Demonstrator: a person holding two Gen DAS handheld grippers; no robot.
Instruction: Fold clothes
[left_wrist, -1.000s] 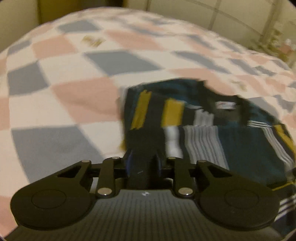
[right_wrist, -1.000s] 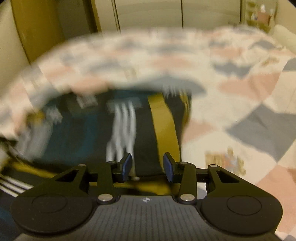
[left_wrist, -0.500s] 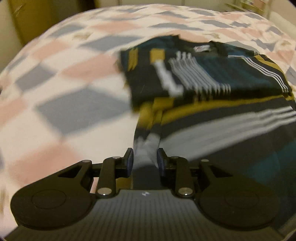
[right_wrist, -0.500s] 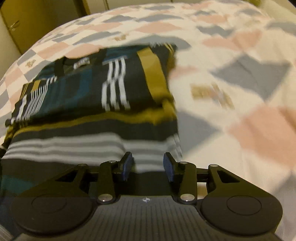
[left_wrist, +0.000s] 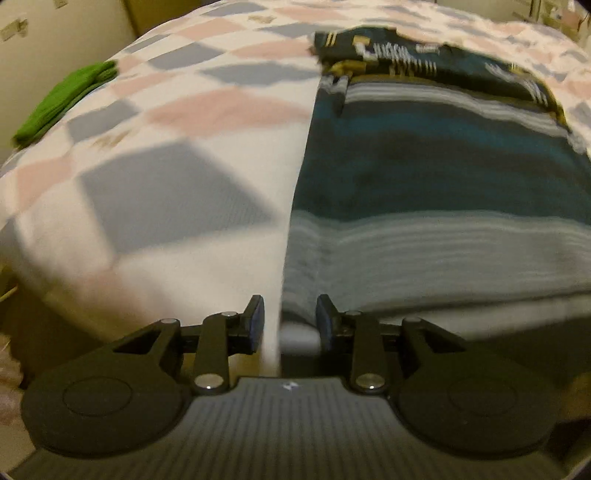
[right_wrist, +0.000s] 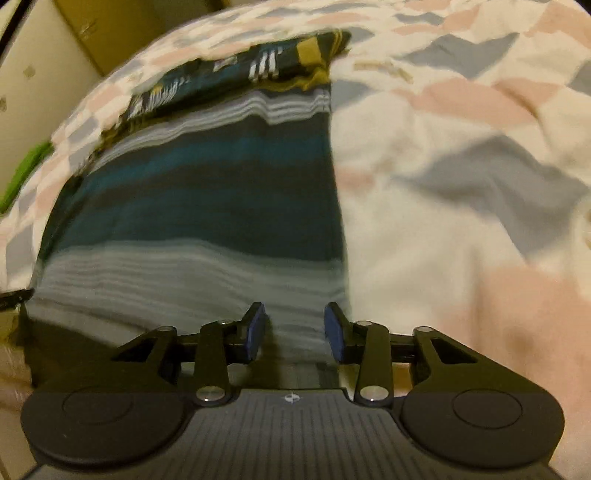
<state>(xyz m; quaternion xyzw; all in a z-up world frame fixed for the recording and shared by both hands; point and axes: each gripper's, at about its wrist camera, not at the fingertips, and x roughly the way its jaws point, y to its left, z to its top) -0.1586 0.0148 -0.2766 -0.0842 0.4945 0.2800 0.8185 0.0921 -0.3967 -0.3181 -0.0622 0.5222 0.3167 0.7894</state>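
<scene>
Striped shirt (left_wrist: 443, 177) lies spread on the checked bedspread (left_wrist: 177, 192), its grey-banded hem nearest both grippers. Just ahead of the left gripper (left_wrist: 290, 321), whose jaws stand apart, the shirt's left edge runs between the fingers with nothing visibly pinched. In the right wrist view the right gripper (right_wrist: 294, 326) likewise has its jaws parted, the shirt (right_wrist: 199, 206) lying straight ahead and its right edge just off the right finger. Farther on, the shirt's top part is folded over, showing mustard and white stripes. Far left of the left gripper, a green cloth (left_wrist: 62, 99) sits at the bed's edge.
</scene>
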